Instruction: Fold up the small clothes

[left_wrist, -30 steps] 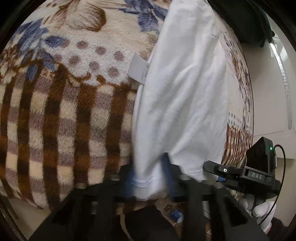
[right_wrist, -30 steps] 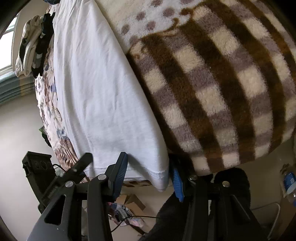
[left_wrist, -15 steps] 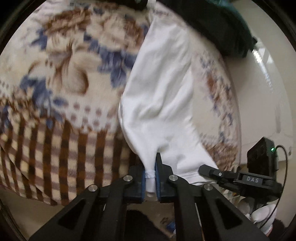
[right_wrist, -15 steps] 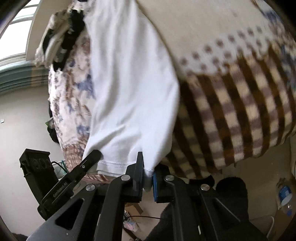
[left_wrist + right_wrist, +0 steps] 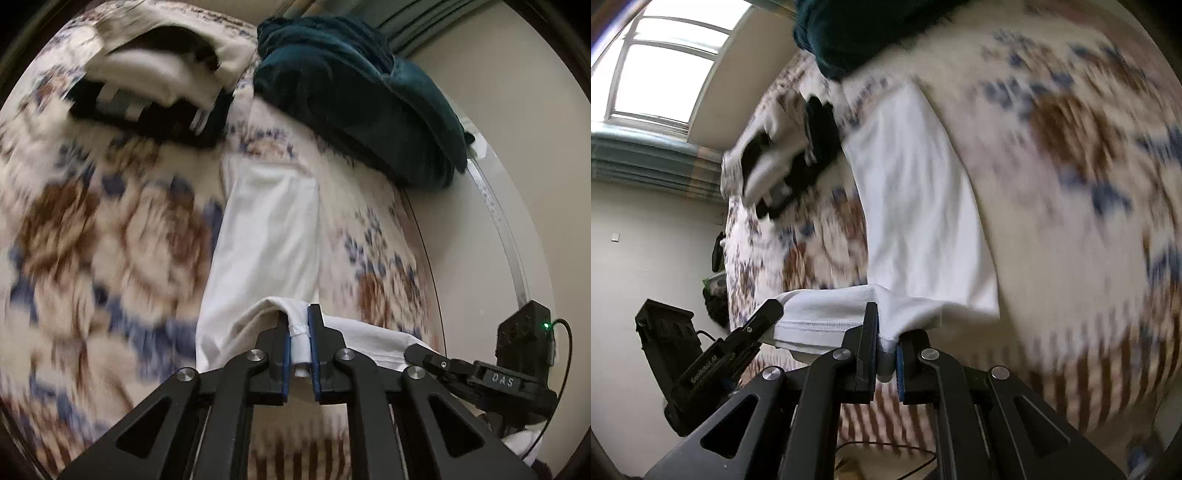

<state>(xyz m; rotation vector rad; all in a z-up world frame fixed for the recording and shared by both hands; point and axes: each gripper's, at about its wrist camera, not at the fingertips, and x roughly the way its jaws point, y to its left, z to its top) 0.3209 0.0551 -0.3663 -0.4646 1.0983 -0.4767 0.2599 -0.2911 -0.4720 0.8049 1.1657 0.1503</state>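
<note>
Lifted off the blanket now, the white garment's hem sits clamped in my left gripper and right gripper; uneven pulling could skew the fold.

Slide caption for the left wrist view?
Left gripper clamps white cotton garment's hem over floral fleece blanket.

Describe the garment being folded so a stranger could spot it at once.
Start from the bed covered by the floral blanket. In its middle lies a long plain white garment, its near hem lifted and pinched at both corners by the left gripper and the right gripper. Unlike the black-and-white striped clothes pile and the dark teal blanket at the far end, it is pure white and unpatterned.
</note>
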